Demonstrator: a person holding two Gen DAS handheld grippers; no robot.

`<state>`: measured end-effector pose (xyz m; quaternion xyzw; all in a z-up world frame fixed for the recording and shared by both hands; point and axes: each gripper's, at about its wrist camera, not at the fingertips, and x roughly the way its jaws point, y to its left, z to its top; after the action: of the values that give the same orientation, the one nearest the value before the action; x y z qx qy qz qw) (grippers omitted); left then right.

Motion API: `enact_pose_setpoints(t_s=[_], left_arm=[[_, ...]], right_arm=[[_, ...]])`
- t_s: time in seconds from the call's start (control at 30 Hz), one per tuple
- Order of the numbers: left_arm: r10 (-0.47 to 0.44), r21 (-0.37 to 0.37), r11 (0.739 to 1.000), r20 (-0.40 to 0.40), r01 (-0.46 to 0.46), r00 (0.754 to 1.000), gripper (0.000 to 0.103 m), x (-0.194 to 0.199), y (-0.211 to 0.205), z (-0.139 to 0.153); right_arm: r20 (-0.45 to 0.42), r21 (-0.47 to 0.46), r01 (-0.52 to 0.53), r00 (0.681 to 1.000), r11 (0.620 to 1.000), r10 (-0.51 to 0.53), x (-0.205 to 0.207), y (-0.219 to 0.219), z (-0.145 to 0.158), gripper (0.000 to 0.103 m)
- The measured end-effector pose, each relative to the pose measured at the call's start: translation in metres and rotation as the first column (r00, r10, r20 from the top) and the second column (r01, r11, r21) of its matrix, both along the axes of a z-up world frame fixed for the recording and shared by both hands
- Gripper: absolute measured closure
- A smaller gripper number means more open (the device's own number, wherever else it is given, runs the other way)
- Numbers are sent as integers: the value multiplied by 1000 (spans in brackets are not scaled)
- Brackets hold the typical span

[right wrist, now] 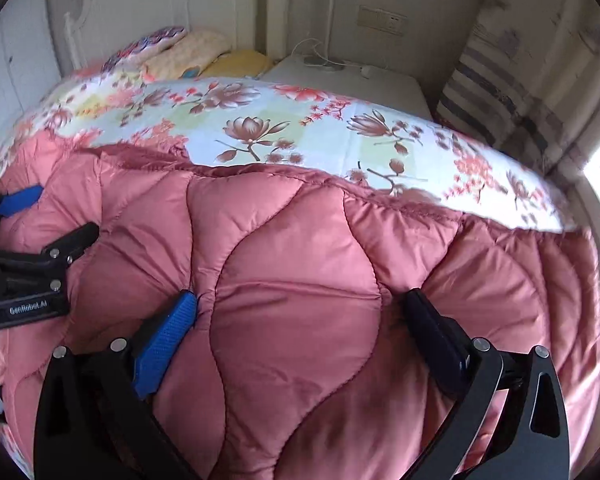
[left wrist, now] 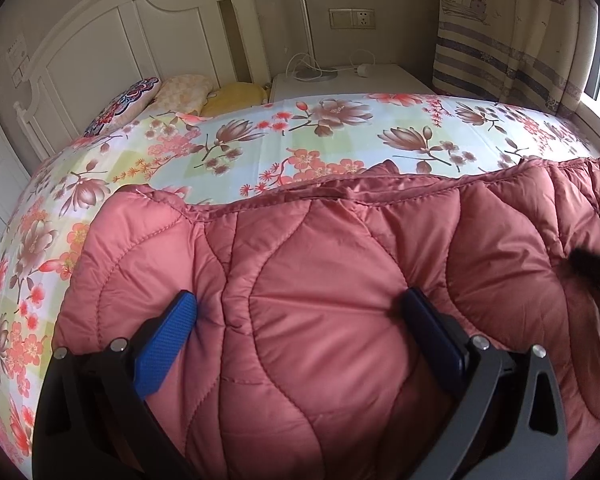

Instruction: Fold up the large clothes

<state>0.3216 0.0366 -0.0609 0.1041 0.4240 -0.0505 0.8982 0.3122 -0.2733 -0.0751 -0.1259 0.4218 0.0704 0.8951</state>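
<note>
Okay, one pink quilted coat (left wrist: 332, 280) on one floral-sheeted bed (left wrist: 260, 140), two grippers on it. The left gripper (left wrist: 300, 308) has its jaws spread wide with a fat bulge of padded fabric filling the gap between them; both pads press into the quilting, blue one (left wrist: 168, 344) at the left of the bulge, dark one at the right. It reads as bearing on or bunching the coat, not a thin pinch of an edge. The right gripper (right wrist: 300, 304) sits the same way: jaws wide, puffy panel between them, blue pad (right wrist: 164, 340) dug into a seam.

The coat lies flat under and ahead of both sets of jaws, its stitched far edge (left wrist: 380, 192) just beyond the fingertips, bare sheet past that. From the right wrist view the left gripper sits to the left of the right jaws, on the same coat, near but apart. That side-by-side spacing probably spreads the load across the width so a thick layer goes over evenly or gets pressed flat; which one, I cannot tell.

Count: three pillows (left wrist: 180, 92) well ahead of the jaws by the headboard (left wrist: 100, 40), one white bedside table (left wrist: 352, 80) with one lamp base and one cable, one curtain (left wrist: 512, 40) far ahead right.
</note>
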Motion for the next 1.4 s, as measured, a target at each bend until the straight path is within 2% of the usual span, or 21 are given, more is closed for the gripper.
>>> enact_pose_setpoints(t_s=[0.07,0.13,0.17,0.23,0.3,0.33,0.43,0.5,0.57,0.63,0.67,0.77,1.1,1.17,1.23,1.27,1.3,1.4], left_arm=[[-1,-7,1000,3,1,1000,2,-1,1,0],[-3,-15,1000,3,3,1000,2,-1,3,1],[-7,-22,1000,4,7,1000,2,-1,3,1],[-11,-30,1000,4,11,1000,2,-2,3,1],[-11,-27,1000,5,11,1000,2,-2,4,1],[-10,-27,1000,5,10,1000,2,-2,4,2],[-26,-48,999,-33,24,999,2,2,6,4],[-46,-112,993,-75,37,996,2,6,15,17],[-59,-173,984,-40,52,997,2,10,29,36],[-11,-147,989,32,15,999,2,20,46,47],[28,-143,989,17,-25,999,2,32,57,39],[44,-269,959,-176,-91,983,2,62,78,-8],[69,-305,946,-150,-112,986,2,63,87,-7],[68,-310,944,-149,-112,986,2,63,90,-8],[68,-312,944,-148,-112,987,2,61,87,-6],[67,-312,944,-147,-111,987,2,61,88,-6],[68,-310,944,-147,-111,987,2,61,83,-7],[67,-313,943,-146,-110,987,2,61,83,-7]], right_arm=[[56,-76,35,998,996,-31,3,-18,9,5],[70,-74,107,992,991,-102,8,-49,8,5],[51,-31,163,986,986,-161,14,-74,4,5],[-9,138,246,969,959,-247,20,-123,-6,5],[-82,312,320,947,895,-310,22,-158,-17,5],[-87,339,325,945,883,-314,21,-162,-19,5],[-69,303,322,946,897,-317,20,-156,-19,4],[-74,305,322,946,896,-315,21,-155,-20,4],[-84,331,319,947,888,-309,20,-161,-21,4],[-83,347,314,949,883,-305,19,-167,-21,4],[-80,350,313,949,883,-305,18,-167,-21,4],[-78,360,314,949,878,-307,18,-167,-21,4],[-79,398,324,944,858,-320,15,-171,-18,4],[-91,358,356,933,863,-347,15,-168,-15,5],[-33,226,410,910,883,-414,10,-152,-1,5],[21,169,397,913,902,-406,5,-136,9,5],[60,155,344,932,926,-356,1,-117,19,5],[64,236,142,985,961,-161,-4,-59,38,5]])
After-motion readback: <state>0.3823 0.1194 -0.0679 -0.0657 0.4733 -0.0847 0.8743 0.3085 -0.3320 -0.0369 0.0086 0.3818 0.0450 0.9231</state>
